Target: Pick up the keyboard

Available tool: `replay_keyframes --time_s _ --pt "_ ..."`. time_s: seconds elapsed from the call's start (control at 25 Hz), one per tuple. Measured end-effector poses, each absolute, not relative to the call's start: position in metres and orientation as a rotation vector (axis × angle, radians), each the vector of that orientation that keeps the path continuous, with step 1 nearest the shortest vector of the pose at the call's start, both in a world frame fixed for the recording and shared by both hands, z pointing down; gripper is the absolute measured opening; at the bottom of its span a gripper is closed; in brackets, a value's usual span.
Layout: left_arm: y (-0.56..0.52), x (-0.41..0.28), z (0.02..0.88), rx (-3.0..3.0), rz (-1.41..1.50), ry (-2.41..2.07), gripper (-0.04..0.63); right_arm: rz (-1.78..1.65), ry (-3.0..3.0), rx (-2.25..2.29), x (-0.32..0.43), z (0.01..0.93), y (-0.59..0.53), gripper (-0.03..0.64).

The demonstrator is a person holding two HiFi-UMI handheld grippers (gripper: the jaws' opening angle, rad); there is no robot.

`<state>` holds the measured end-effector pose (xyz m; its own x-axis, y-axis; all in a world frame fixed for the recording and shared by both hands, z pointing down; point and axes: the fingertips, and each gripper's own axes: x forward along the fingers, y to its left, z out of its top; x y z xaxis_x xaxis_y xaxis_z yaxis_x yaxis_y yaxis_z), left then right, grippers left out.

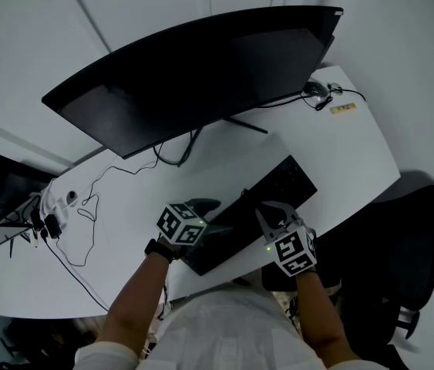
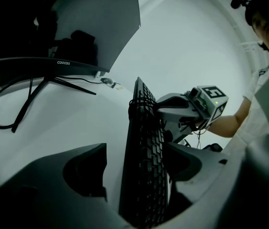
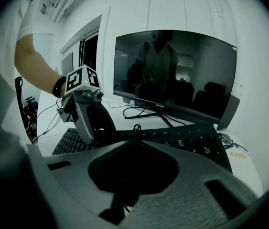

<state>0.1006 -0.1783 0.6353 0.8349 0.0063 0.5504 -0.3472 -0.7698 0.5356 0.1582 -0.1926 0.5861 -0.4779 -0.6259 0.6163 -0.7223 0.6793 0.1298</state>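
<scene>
A black keyboard (image 1: 278,191) lies slantwise near the front edge of the white desk (image 1: 355,153). My right gripper (image 1: 272,210) is shut on its near long edge, and that edge is lifted, so the keyboard (image 2: 144,166) stands tilted steeply in the left gripper view. My left gripper (image 1: 213,222) straddles the keyboard's left end. In the left gripper view, the key side rests against its right jaw, and a strip of desk shows between the underside and its left jaw. The right gripper (image 2: 156,106) pinches the raised edge there. In the right gripper view, the keys (image 3: 191,140) stretch away behind the closed jaws.
A wide curved monitor (image 1: 201,68) on a stand fills the back of the desk. A mouse (image 1: 317,89) sits at the far right corner. Loose cables (image 1: 85,206) and plugs lie at the left. A dark office chair (image 1: 417,237) stands off the desk's right front edge.
</scene>
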Motion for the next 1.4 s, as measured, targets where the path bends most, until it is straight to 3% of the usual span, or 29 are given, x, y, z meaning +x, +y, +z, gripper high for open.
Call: replay_keyframes --time_s 0.96,1.08,1.4 --pt "-0.157 0.121 0.636 2.344 0.758 0.050 0.333 0.063 -2.337 0.936 0.132 0.556 -0.199 0.021" --pt "-0.155 0.122 0.636 2.341 0.756 0.065 0.261 0.065 -2.333 0.935 0.132 0.556 -0.199 0.021" --pt "-0.149 0.124 0.633 2.334 0.749 0.148 0.181 0.068 -2.335 0.939 0.132 0.556 -0.200 0.021"
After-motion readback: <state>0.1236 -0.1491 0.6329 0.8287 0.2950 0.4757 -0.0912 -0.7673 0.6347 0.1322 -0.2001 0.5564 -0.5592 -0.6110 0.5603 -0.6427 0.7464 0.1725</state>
